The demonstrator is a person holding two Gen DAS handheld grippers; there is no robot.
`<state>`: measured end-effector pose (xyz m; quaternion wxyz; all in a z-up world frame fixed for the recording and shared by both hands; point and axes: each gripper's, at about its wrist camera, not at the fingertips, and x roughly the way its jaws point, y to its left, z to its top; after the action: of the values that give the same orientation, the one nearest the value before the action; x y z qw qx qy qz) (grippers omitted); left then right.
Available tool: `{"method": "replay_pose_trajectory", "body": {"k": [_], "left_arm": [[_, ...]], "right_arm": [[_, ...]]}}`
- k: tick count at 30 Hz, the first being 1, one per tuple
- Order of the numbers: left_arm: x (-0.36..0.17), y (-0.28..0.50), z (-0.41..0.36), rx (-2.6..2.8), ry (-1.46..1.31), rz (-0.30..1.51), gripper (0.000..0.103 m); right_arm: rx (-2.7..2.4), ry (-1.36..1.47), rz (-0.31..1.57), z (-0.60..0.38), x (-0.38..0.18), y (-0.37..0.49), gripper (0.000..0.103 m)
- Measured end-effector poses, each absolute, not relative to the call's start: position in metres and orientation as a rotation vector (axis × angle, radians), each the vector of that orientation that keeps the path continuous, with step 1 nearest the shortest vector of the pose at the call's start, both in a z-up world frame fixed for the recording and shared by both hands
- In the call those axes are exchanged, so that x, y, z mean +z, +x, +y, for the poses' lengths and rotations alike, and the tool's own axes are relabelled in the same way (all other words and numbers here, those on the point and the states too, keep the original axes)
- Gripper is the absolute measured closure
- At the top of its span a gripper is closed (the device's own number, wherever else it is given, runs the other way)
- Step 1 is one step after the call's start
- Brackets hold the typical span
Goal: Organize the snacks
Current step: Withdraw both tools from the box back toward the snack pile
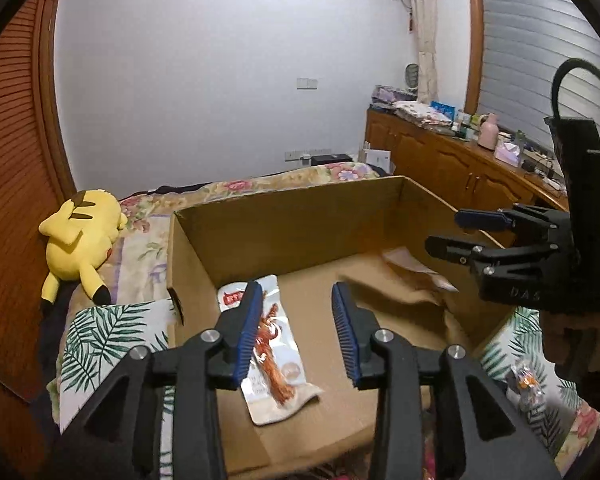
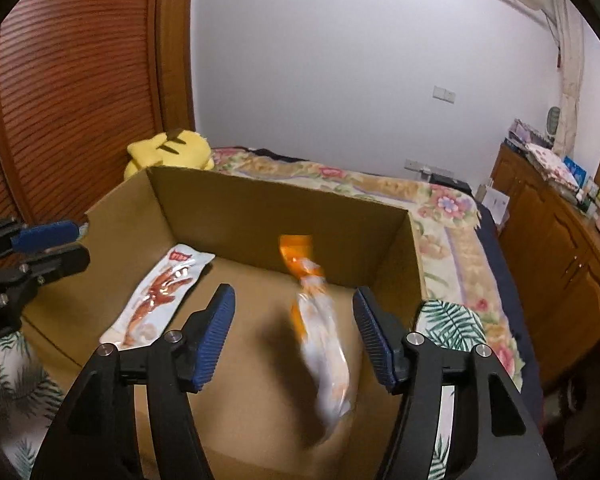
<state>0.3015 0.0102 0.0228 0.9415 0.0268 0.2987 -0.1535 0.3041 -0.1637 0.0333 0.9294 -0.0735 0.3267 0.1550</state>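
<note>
A cardboard box (image 1: 284, 216) sits open on a bed (image 2: 452, 216) with a flowered cover, filling the middle of both views. In the left wrist view the left gripper (image 1: 296, 320) rises from the lower edge with its blue-padded fingers (image 1: 249, 332) spread apart and nothing between them; behind its left finger a white snack packet (image 1: 278, 356) with a red label and orange-brown strips printed on it lies flat on the box floor. The same packet shows in the right wrist view at centre left, near the box's left wall. The right gripper (image 2: 294, 332) stands at the bottom of its own view, fingers (image 2: 374, 336) wide apart and empty, and between them, blurred, is an orange and clear snack bag (image 2: 320, 332) inside the box toward its right side; whether it rests on the floor cannot be told. In the left wrist view the right gripper appears at the right edge, above the box's right rim. A small clear-wrapped snack (image 1: 526, 386) lies on a leaf-print cloth (image 1: 100, 332) at the lower right, outside the box. A yellow plush toy (image 1: 80, 248) lies on the bed at the left, beside a wooden slatted door (image 2: 72, 80). A wooden cabinet (image 1: 440, 156) runs along the right.
</note>
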Motion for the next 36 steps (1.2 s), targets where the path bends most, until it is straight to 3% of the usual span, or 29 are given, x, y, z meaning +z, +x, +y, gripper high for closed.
{"method": "replay_pose_trajectory", "body": {"k": [7,14,30,33,36], "left_arm": [[0.034,0.253,0.007,-0.379,0.062,0.542,0.055],[0.027,0.211,0.001,-0.411,0.05,0.538,0.052],[-0.021,0.158,-0.018,-0.425,0.086,0.605,0.044],[-0.032,0.154,-0.022,-0.439,0.097,0.635,0.036],[-0.041,0.151,-0.025,-0.439,0.108,0.666,0.036]], "right_arm": [[0.375,-0.076,0.569,-0.187,0.052,0.24,0.04],[0.372,-0.082,0.523,-0.202,0.054,0.181,0.04],[0.26,-0.071,0.66,-0.258,-0.021,0.129,0.039],[0.242,-0.053,0.691,-0.267,-0.038,0.126,0.036],[0.224,-0.044,0.72,-0.274,-0.051,0.126,0.032]]}}
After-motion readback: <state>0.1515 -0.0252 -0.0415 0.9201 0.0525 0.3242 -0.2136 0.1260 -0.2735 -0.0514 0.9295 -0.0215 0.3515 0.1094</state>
